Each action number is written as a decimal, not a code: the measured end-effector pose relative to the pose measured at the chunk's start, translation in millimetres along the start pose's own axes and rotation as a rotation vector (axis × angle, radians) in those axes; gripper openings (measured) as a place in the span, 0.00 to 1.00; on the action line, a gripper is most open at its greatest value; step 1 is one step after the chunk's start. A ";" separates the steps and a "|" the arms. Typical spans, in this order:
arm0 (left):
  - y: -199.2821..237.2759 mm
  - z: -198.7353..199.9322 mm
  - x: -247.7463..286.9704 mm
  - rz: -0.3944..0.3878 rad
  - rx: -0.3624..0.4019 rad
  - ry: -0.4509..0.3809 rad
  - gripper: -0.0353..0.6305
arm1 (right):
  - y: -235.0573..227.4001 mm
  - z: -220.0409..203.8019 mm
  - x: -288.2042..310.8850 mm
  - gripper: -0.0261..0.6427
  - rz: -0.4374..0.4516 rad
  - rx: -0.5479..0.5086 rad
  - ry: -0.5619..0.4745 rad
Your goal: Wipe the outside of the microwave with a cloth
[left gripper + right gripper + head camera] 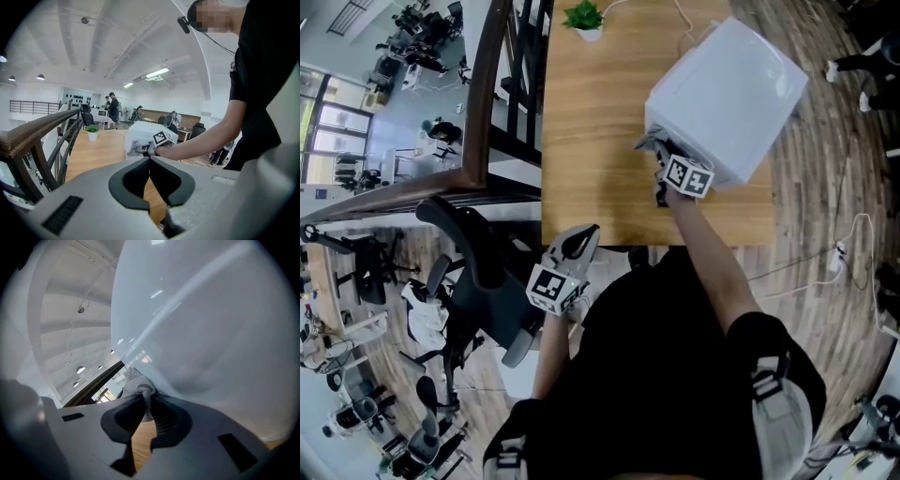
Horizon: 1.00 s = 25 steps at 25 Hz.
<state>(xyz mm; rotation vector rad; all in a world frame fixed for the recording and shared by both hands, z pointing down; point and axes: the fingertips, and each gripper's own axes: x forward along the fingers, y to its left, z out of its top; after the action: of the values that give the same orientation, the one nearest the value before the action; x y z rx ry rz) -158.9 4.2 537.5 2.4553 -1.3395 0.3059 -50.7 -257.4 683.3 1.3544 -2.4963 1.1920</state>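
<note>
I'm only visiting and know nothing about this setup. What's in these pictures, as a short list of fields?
Place: wooden table with white microwave and small potted plant
Right gripper: shut on grey cloth, cloth against the microwave's side
Left gripper: shut, empty, held low off the table's near edge
Activity: apparently wiping the microwave's outside

A light wooden tabletop (600,141) stands on a floor (825,206) of darker wood planks, with a small potted plant (584,17) at its far edge. Along its left side runs a railing (483,103) with a dark wooden handrail and black bars. Beyond it, lower down, lies an open office (412,56) with desks and chairs. A dark office chair (478,272) stands near left. White cables (853,248) trail over the floor at right. Overhead, a white arched ceiling (108,42) carries strip lights (157,73).
</note>
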 end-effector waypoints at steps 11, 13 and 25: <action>-7.8 5.2 10.8 -0.060 0.027 0.012 0.06 | -11.5 1.9 -24.8 0.10 -0.009 -0.002 -0.029; -9.3 6.2 12.2 -0.066 0.027 0.018 0.06 | -13.1 2.5 -28.4 0.10 -0.011 0.000 -0.033; -20.0 12.0 22.1 -0.112 0.039 0.024 0.06 | -29.8 2.8 -59.3 0.10 -0.036 -0.006 -0.043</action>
<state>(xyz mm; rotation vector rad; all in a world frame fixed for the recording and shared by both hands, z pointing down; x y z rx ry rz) -129.8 -7.3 530.3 2.5384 -1.1920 0.3361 8.3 -227.7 676.1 1.4317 -2.4912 1.1594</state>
